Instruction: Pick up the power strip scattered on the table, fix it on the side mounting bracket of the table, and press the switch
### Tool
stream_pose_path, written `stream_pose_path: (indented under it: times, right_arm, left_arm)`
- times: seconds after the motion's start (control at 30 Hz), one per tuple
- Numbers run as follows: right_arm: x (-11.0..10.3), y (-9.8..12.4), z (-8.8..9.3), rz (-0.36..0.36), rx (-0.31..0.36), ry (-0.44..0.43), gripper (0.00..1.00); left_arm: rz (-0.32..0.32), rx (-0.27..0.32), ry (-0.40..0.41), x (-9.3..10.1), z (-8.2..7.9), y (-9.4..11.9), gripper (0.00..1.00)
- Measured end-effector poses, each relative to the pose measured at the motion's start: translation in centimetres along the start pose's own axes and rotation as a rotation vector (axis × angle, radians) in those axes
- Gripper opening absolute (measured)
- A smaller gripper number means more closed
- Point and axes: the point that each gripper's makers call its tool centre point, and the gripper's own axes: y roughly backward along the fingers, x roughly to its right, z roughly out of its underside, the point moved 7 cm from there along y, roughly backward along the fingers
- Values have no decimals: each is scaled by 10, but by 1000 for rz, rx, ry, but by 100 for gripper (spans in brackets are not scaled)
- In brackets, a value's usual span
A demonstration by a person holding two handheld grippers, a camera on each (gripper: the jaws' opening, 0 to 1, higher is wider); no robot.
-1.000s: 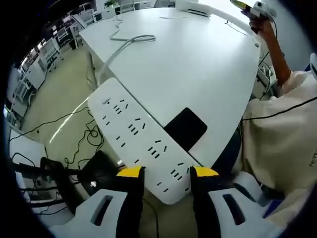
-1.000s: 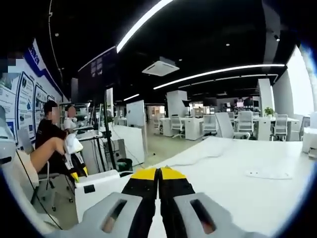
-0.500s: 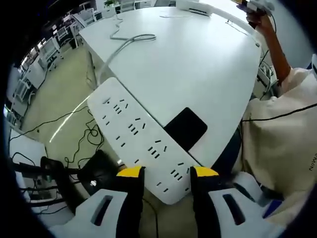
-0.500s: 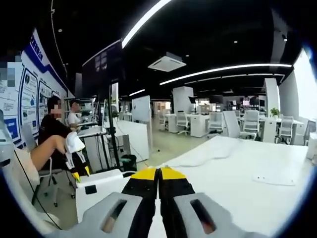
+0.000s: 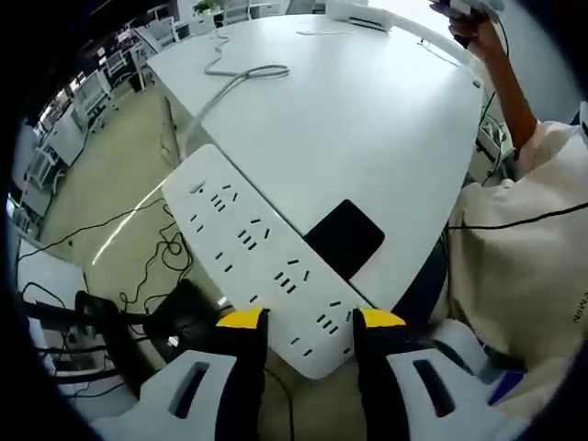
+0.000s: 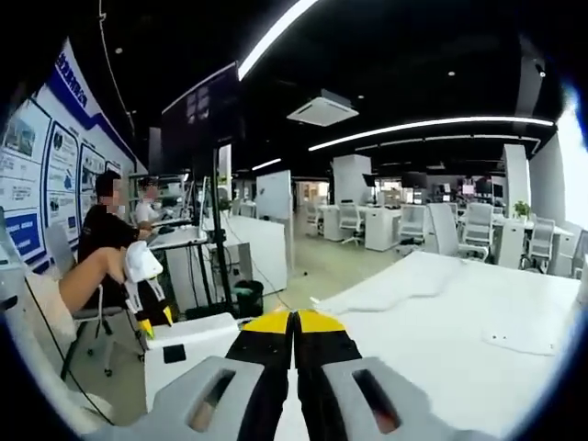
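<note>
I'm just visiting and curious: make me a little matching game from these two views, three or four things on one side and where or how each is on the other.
Things:
1. power strip
2. white cable
3. black pad
4. right tool

States:
a. shut, empty
b. looped on far tabletop
c. flat near table edge
d. between left tool's jaws

Pairs: 1-d, 2-b, 3-c, 4-a

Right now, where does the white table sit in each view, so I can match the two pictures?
Left gripper view: the table spreads across the upper centre, beyond the power strip clamped in the left tongs.
Right gripper view: the table lies lower right, running away from the shut right tongs.
Shared landmark: the white cable on the tabletop, and, as it seems.
</note>
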Motion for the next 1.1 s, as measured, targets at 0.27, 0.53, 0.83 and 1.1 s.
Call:
stream_pose_path:
  times: [0.27, 0.53, 0.83, 1.1]
  right_arm:
    - [-8, -27, -1, -48, -21, 11, 0]
    - [-13, -46, -3, -82, -31, 11, 0]
    - [-15, -64, -3, -112, -45, 13, 0]
    - [-24, -85, -3, -151, -72, 24, 0]
  left_arm:
    - [-3, 8, 1, 1, 1, 0, 42]
    - [-1, -9, -2, 1, -1, 0, 42]
    - [0, -27, -2, 1, -2, 0, 42]
    - [-1, -17, 0, 1, -1, 0, 42]
